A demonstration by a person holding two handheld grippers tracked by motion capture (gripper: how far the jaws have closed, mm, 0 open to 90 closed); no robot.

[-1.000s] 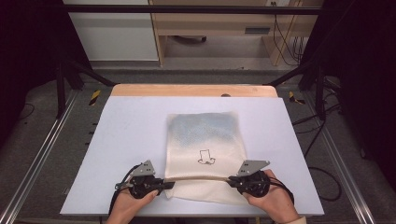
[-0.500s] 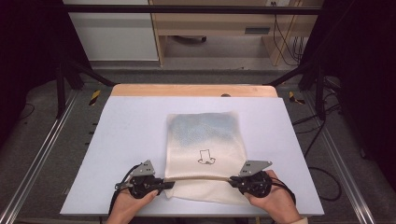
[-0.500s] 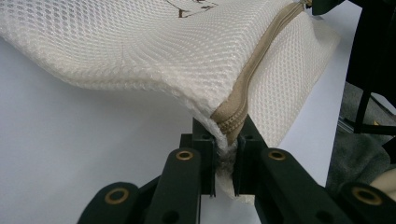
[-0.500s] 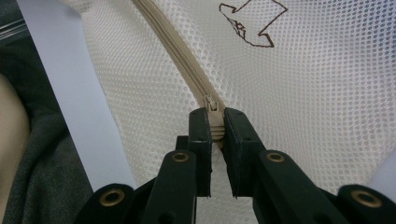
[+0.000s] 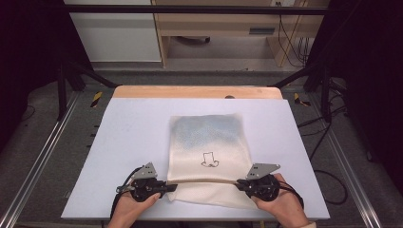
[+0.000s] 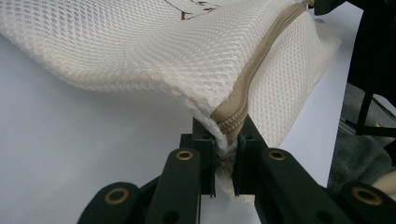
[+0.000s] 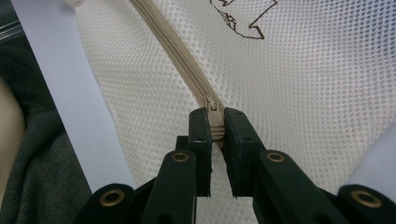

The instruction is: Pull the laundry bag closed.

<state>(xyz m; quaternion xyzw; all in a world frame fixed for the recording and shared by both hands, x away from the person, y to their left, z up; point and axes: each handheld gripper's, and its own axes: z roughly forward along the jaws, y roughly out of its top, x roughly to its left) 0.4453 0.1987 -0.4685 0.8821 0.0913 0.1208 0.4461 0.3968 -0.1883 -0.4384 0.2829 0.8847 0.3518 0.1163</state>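
No lettering, brand or number can be read anywhere here. The one mark is a small dark outline drawing [image 5: 209, 160] on the mesh bag [image 5: 209, 142], and it carries no words; its lines run off the frame in both gripper views.

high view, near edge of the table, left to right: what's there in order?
left hand → left gripper, shut on the bag's left end → zipper across the mesh bag → right gripper, shut on the zipper's right end → right hand.
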